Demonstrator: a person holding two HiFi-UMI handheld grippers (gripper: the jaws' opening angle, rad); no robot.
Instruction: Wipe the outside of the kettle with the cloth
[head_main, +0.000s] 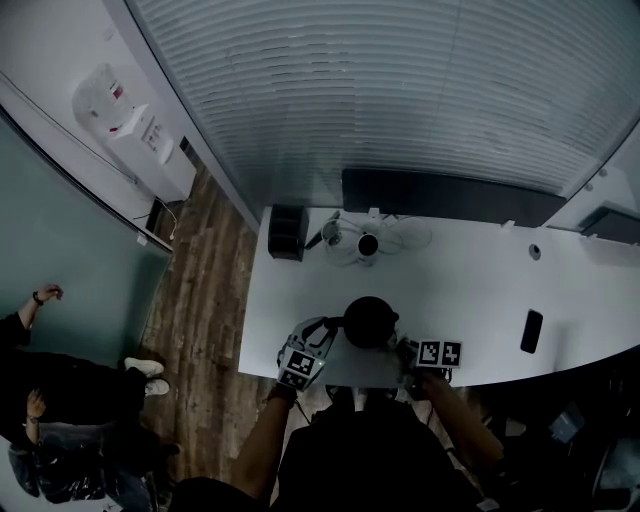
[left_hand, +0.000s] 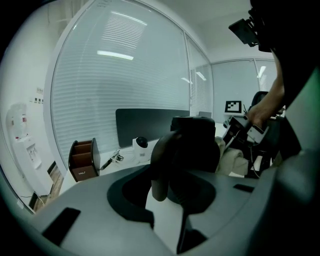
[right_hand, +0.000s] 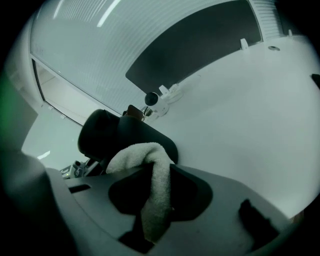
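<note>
We work at a white desk (head_main: 480, 290) that curves along a wall of closed blinds, and the light is dim.

Nearest to us, the right gripper (right_hand: 155, 210) has its jaws closed on the cloth (right_hand: 150, 160). The pale towel fills the gap between them, and a fold stands up over the tips. The left gripper (left_hand: 167, 220) has its jaws wide. The handle (left_hand: 159, 165) of the kettle (left_hand: 196, 142) stands between them, and we judge that they grip it, though the contact of the pads does not show plainly.

The kettle stands upright near the front edge of the desk, between the two grippers, with its long axis vertical. From the right jaws it lies straight ahead and a little to the left. The fold of cloth is just before its dark wall, so the right hand is the one that should wipe. We cannot tell whether the cloth is touching the wall or only overlapping it in the view.

The foot of the kettle is cut off by the gripper bodies, its far side is hidden, and we cannot make out the spout.

Further back stand a brown organiser (left_hand: 82, 159), a small white device (left_hand: 141, 146) and a dark monitor (left_hand: 150, 125). A phone (head_main: 531, 331) lies well apart to the right.
</note>
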